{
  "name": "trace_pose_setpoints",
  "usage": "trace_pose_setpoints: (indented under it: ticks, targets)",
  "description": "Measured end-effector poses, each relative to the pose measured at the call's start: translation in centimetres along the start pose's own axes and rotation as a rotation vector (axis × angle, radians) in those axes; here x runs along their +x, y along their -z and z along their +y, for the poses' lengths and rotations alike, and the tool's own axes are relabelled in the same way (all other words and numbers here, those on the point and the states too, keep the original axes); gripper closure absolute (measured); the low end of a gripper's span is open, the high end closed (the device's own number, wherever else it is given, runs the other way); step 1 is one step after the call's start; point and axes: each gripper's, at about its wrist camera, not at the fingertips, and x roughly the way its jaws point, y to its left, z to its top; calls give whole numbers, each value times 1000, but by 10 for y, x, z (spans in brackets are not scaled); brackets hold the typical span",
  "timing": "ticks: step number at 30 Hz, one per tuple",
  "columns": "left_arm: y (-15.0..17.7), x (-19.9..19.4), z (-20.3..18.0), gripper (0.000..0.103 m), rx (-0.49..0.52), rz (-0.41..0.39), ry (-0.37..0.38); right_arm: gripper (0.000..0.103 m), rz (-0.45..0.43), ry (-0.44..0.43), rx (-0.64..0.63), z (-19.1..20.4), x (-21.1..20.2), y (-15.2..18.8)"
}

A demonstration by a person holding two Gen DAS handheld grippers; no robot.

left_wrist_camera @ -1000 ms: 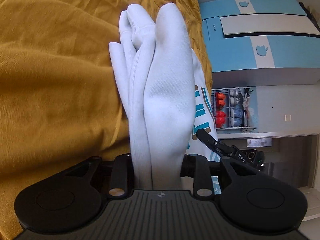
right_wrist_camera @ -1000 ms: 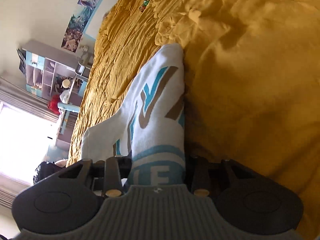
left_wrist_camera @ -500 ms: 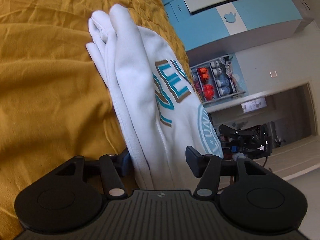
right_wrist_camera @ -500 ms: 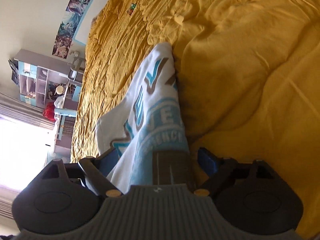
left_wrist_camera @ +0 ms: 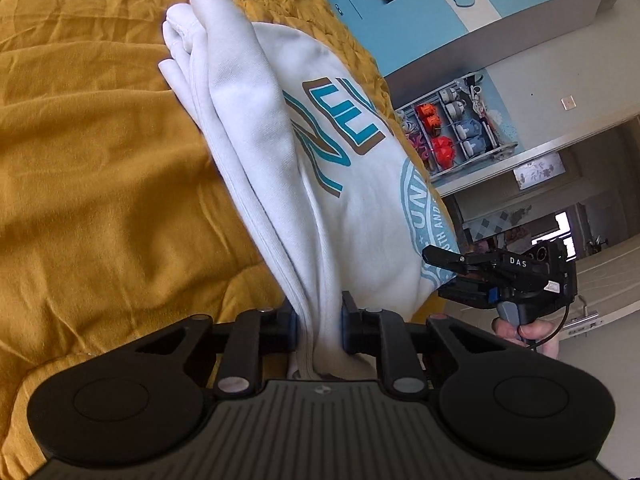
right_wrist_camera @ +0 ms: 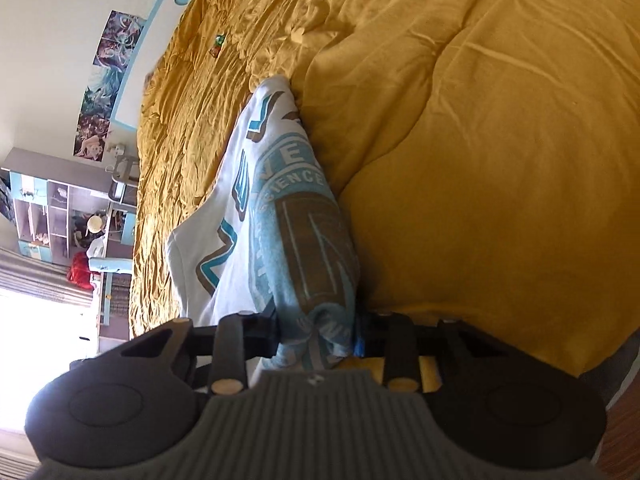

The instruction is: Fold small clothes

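A small white sweatshirt (left_wrist_camera: 304, 168) with a teal and brown print lies bunched on the mustard yellow bedspread (left_wrist_camera: 92, 184). My left gripper (left_wrist_camera: 319, 320) is shut on its folded white edge. My right gripper (right_wrist_camera: 318, 326) is shut on the printed part of the sweatshirt (right_wrist_camera: 280, 216), near the round teal emblem. The right gripper also shows in the left wrist view (left_wrist_camera: 500, 276), at the garment's right edge, with a hand under it. The pinched cloth hides the pads of both grippers.
The yellow bedspread (right_wrist_camera: 500, 140) fills most of both views. A blue and white wardrobe (left_wrist_camera: 460, 12) and a shelf rack with toys (left_wrist_camera: 452, 128) stand past the bed's edge. A desk with shelves (right_wrist_camera: 60, 216) and a bright window (right_wrist_camera: 40, 320) lie on the other side.
Both grippers opened half a second ago and have closed again on the sweatshirt. The garment has spread out, showing more of its print.
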Motion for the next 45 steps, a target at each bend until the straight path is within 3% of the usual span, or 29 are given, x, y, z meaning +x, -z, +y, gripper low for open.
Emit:
trace_pose_setpoints:
  ticks: [2, 4, 7, 9, 11, 14, 17, 19, 25, 30, 32, 35, 39, 45]
  targets:
    - [4, 1, -12, 81, 83, -9, -69, 72, -27, 70, -50, 8, -1, 8]
    - [10, 0, -28, 76, 172, -31, -150, 61, -84, 195, -156, 28, -7, 21]
    - [21, -8, -60, 68, 330, -86, -300, 31, -203, 410, -286, 59, -20, 46]
    - [30, -15, -82, 66, 440, -124, -392, 25, -268, 529, -236, 70, -36, 57]
    - [41, -23, -105, 54, 534, -170, -472, 25, -319, 551, -192, 84, -54, 71]
    - [48, -39, -125, 35, 581, -216, -425, 21, -387, 510, -260, 114, -74, 100]
    - [51, -52, -146, 18, 608, -265, -360, 21, -450, 576, -341, 146, -77, 128]
    - [51, -54, -159, 11, 604, -281, -382, 21, -461, 607, -385, 160, -70, 144]
    - [60, -63, -165, 11, 466, -443, -478, 21, -420, 618, -376, 167, -45, 179]
    - [68, -60, -159, 12, 398, -415, -623, 21, -376, 617, -367, 170, -29, 194]
    - [72, -59, -155, 12, 412, -403, -610, 21, -364, 630, -395, 175, -24, 201]
    - [72, -60, -148, 11, 356, -361, -590, 21, -345, 637, -428, 181, -15, 206]
    - [69, -51, -137, 11, 281, -235, -616, 21, -306, 620, -452, 187, -3, 213]
    - [79, -41, -119, 11, 223, -183, -639, 22, -249, 627, -472, 192, 17, 219]
